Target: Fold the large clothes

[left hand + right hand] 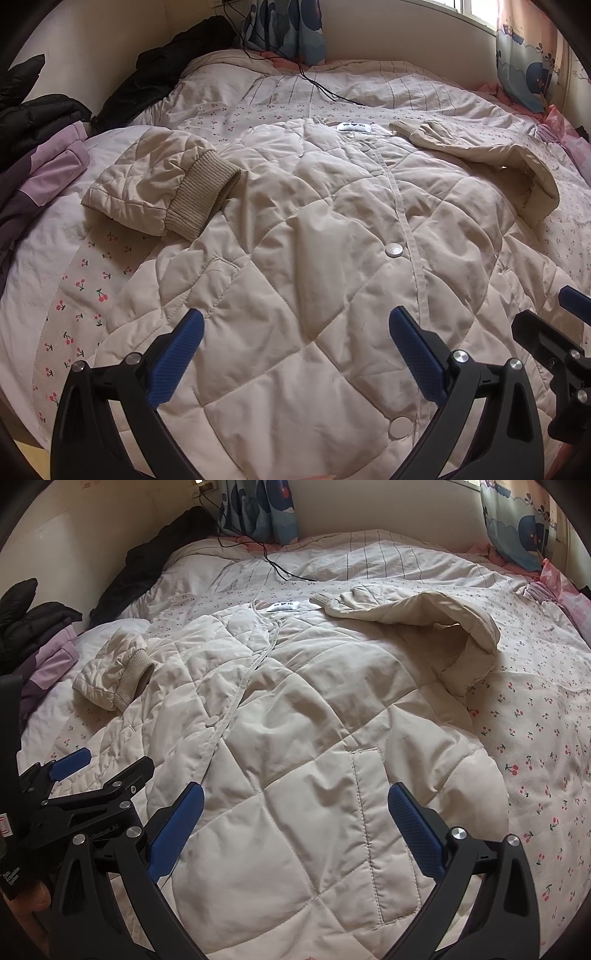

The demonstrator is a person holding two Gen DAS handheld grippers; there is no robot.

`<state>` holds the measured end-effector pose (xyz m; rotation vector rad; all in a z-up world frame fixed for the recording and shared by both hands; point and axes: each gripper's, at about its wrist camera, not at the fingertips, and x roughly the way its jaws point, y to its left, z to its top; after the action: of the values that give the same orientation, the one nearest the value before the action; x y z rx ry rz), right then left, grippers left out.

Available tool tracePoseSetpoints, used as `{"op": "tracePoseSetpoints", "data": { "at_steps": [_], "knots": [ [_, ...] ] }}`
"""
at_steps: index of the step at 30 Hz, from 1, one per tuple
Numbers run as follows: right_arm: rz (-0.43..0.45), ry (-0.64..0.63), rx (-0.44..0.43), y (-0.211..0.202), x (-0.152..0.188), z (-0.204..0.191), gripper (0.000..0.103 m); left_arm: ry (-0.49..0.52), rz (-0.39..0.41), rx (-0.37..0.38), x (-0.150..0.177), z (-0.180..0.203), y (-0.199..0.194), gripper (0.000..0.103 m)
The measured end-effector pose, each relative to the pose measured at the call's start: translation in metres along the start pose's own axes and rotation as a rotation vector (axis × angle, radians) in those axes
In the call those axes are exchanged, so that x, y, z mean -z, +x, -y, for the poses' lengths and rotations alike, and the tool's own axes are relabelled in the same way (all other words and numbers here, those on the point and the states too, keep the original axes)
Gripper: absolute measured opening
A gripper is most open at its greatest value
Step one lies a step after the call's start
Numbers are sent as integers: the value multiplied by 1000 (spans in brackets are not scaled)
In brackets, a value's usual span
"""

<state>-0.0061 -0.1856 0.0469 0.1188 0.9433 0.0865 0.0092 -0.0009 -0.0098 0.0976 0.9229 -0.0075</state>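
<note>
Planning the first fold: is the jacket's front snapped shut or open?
Shut: the placket lies closed down the jacket.

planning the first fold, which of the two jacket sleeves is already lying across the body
The sleeve on the right: it arches back so its ribbed cuff rests near the collar label. The left sleeve is bunched out on the bedspread.

Left gripper point(295, 339), right gripper point(295, 812) agape.

Matt quilted cloth jacket point(314, 229), ribbed knit cuffs point(201, 192).
</note>
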Motion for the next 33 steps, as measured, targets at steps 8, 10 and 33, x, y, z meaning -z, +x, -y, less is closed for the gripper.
{"op": "tracePoseSetpoints", "data": {
  "at_steps": [8, 10, 33],
  "knots": [
    [-1, -1, -3, 1, 0, -2, 96, 0, 0, 1, 1, 0, 0, 96],
    [0, 1, -4, 2, -1, -2, 96, 2, -1, 1, 1, 0, 1, 96],
    [3, 3, -5, 3, 0, -1, 96, 1, -2, 2, 1, 0, 1, 96]
  ]
}}
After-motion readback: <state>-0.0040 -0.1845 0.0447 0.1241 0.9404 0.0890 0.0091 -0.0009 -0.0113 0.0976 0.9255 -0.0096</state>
